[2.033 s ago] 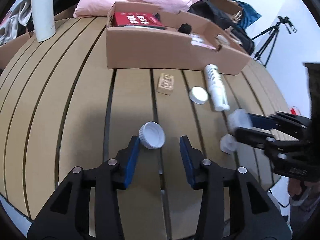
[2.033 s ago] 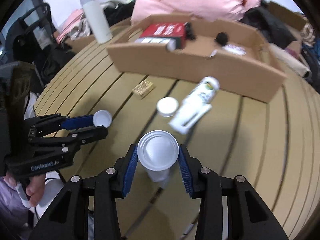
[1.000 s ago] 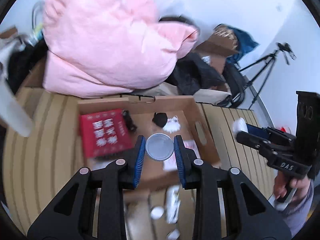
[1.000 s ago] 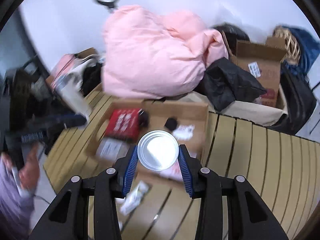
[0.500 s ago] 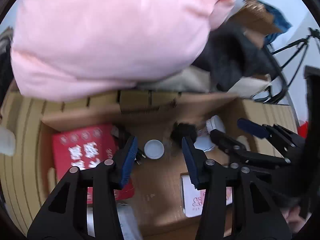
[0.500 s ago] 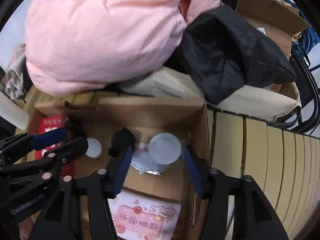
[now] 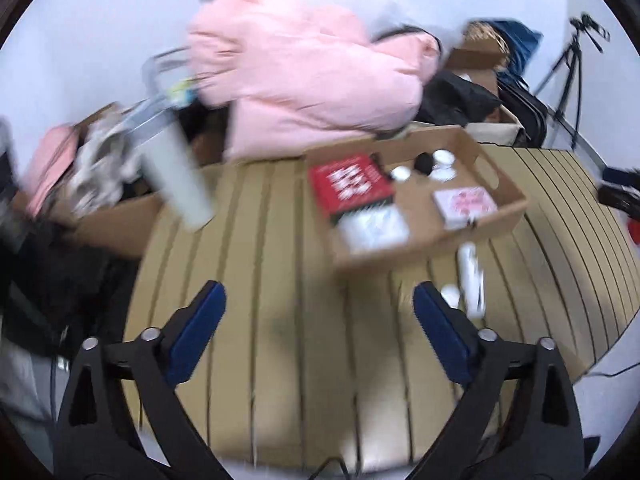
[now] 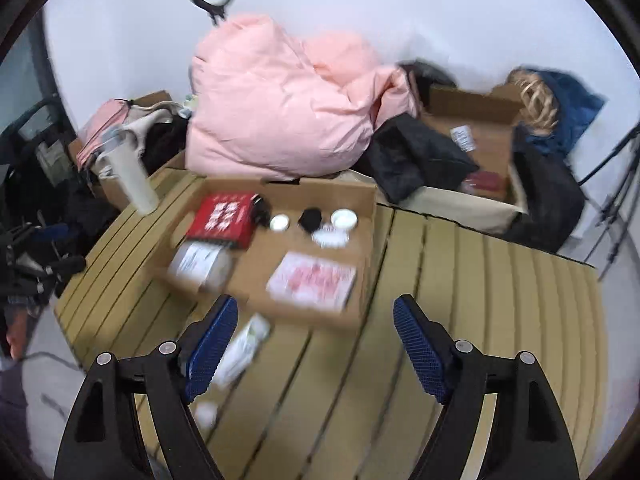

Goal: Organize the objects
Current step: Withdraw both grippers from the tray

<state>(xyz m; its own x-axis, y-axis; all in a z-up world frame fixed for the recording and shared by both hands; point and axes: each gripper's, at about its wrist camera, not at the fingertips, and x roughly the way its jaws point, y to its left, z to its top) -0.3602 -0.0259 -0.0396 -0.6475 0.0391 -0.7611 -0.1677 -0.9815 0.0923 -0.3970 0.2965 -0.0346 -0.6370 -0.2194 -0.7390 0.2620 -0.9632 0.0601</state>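
Left gripper (image 7: 319, 316): hanging spread wide, holding nothing.
Right gripper (image 8: 315, 338): likewise.
Cardboard box (image 8: 362, 216): holding two white caps (image 8: 279, 223).
Desk (image 8: 480, 300): carrying box.

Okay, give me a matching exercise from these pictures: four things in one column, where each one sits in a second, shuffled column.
Things:
1. red book
2. white bottle
3. pink quilt
4. tall white flask

Places:
A. lying on the table in front of the cardboard box
B. piled behind the box
C. inside the box, at its left end
D. standing at the table's far left corner

Pairs: 1-C, 2-A, 3-B, 4-D
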